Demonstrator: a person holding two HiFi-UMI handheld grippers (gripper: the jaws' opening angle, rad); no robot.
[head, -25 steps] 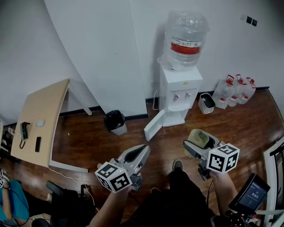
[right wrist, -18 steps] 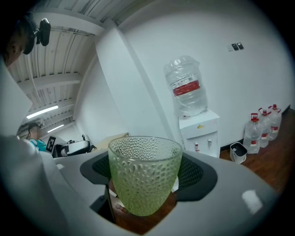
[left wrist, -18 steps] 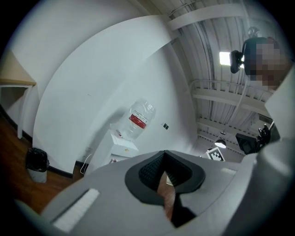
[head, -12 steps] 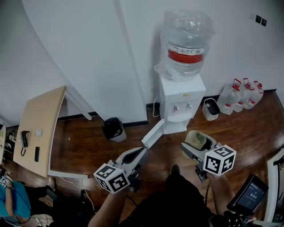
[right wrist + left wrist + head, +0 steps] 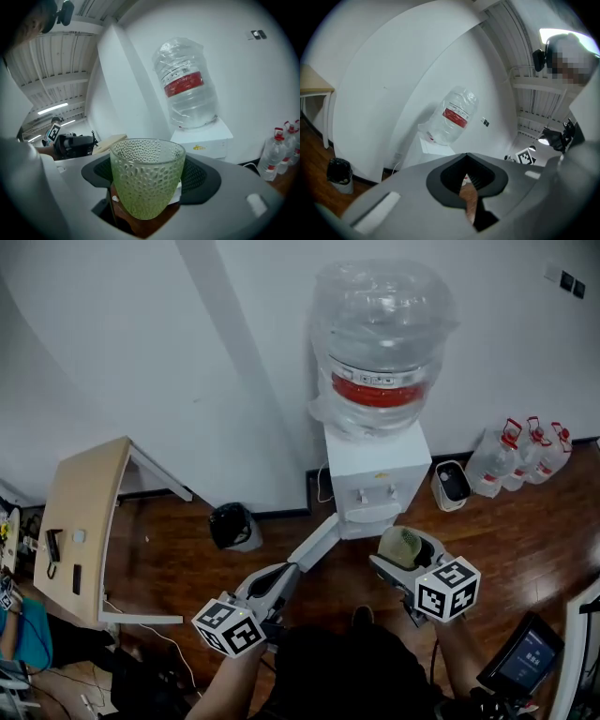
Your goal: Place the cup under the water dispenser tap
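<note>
Now, far left, the table (image 5: 89,493) edge, then bare wooden floor (image 5: 178,549) running past the black bin (image 5: 231,526). The left gripper (image 5: 284,572) angles toward the dispenser's swung-open door (image 5: 314,545), its jaws closing with nothing between them. The water dispenser (image 5: 375,474) stands ahead against the wall. The right gripper (image 5: 396,557) sits just before it, jaws clamped on the upright green cup (image 5: 401,542), below the taps (image 5: 375,494).
</note>
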